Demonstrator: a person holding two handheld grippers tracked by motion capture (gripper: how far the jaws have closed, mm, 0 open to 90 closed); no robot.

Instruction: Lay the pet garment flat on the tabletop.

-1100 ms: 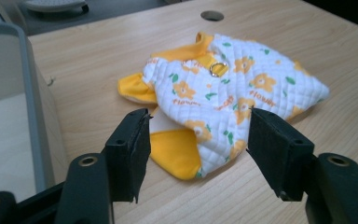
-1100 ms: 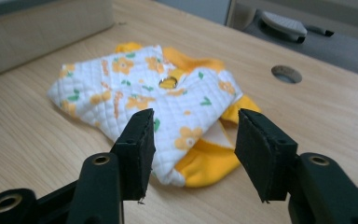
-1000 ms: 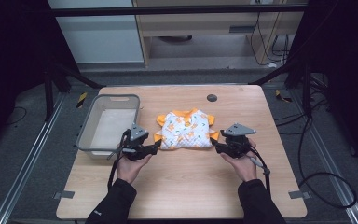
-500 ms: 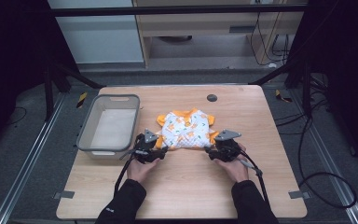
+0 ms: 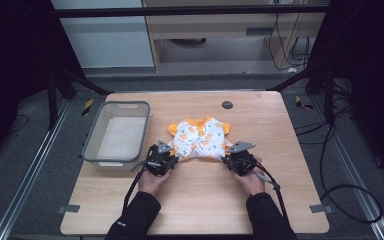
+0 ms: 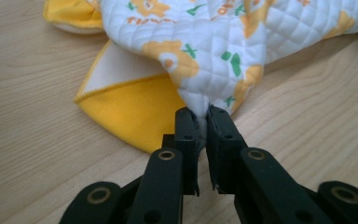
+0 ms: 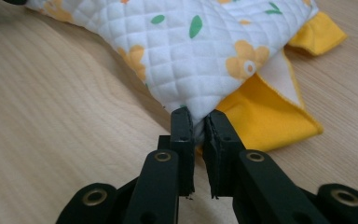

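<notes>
A small quilted white garment with orange flowers, green leaves and yellow trim lies on the wooden table. My left gripper has just been closing and is shut on the garment's near left corner; the jaws pinch the cloth between them. My right gripper has just been closing too and is shut on the garment's near right corner, with fabric squeezed between its jaws. Yellow trim spreads flat beside each grip.
A grey plastic bin stands on the table to the left of the garment, close to my left gripper. A small dark round hole marks the table's far side. Bare wood lies in front of both hands.
Both grippers moved inward and down to the garment's near corners and closed on the cloth.
</notes>
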